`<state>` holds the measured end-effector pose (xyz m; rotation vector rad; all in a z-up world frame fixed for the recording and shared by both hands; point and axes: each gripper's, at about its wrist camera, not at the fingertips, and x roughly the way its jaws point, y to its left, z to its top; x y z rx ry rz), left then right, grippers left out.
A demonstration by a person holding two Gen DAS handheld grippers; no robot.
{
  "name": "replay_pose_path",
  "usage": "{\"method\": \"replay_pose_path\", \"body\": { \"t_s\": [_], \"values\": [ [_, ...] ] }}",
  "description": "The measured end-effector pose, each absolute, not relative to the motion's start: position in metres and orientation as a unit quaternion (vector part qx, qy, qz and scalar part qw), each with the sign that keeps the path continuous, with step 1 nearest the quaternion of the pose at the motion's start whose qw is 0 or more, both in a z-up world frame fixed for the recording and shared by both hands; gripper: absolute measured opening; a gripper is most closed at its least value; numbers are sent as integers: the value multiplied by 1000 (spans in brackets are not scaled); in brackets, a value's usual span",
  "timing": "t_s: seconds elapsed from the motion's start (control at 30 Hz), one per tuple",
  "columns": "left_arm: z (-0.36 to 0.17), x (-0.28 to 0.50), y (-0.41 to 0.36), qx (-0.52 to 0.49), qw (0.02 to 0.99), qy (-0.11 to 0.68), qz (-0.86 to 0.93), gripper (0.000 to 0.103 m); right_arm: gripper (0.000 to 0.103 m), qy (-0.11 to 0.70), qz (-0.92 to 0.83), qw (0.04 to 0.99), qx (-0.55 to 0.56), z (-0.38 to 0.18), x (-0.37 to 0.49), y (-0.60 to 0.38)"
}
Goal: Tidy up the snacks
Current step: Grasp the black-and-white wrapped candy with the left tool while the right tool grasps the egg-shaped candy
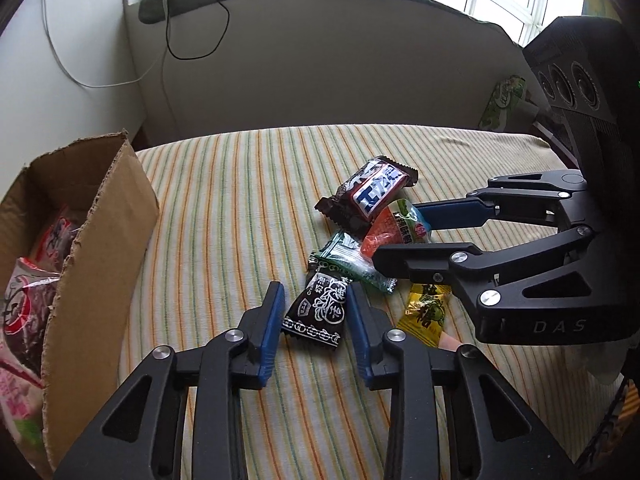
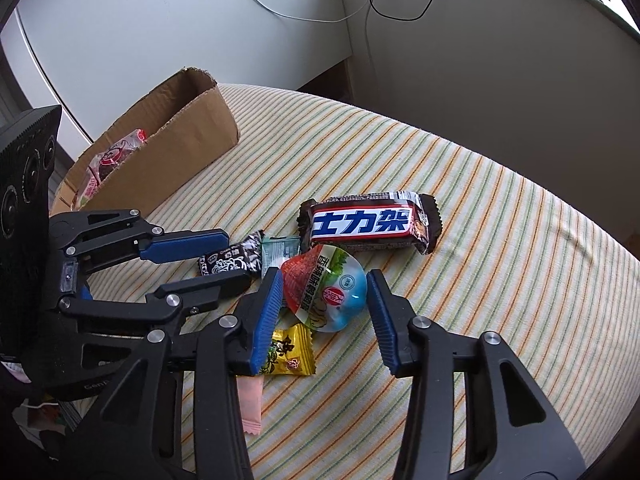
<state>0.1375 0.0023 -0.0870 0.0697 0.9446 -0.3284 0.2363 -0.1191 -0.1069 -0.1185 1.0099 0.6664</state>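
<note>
A small pile of snacks lies on the striped cloth. My left gripper (image 1: 316, 300) is open around a black-and-white candy packet (image 1: 316, 312), also in the right wrist view (image 2: 230, 262). My right gripper (image 2: 325, 294) is open around a round jelly cup (image 2: 324, 292) with a red, green and blue lid; it also shows in the left wrist view (image 1: 394, 226). A brown chocolate bar (image 2: 372, 224) lies just beyond. A green packet (image 1: 352, 260), a yellow packet (image 2: 290, 354) and a pink packet (image 2: 250, 404) lie close by.
An open cardboard box (image 1: 100, 216) holding several red and pink snack bags stands at the left; it also shows in the right wrist view (image 2: 176, 148). A grey wall with hanging cables rises behind the table (image 1: 240, 168). A green bag (image 1: 504, 100) sits at the far right.
</note>
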Motion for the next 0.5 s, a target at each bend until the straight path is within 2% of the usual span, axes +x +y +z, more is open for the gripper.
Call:
{"method": "replay_pose_path", "body": {
  "t_s": [0.27, 0.5],
  "values": [
    [-86, 134, -1, 31, 878, 452, -153, 26, 30, 466, 301, 828, -79, -105, 229, -116],
    [-81, 124, -1, 12, 882, 445, -153, 26, 27, 459, 289, 837, -71, -98, 220, -126]
  ]
}}
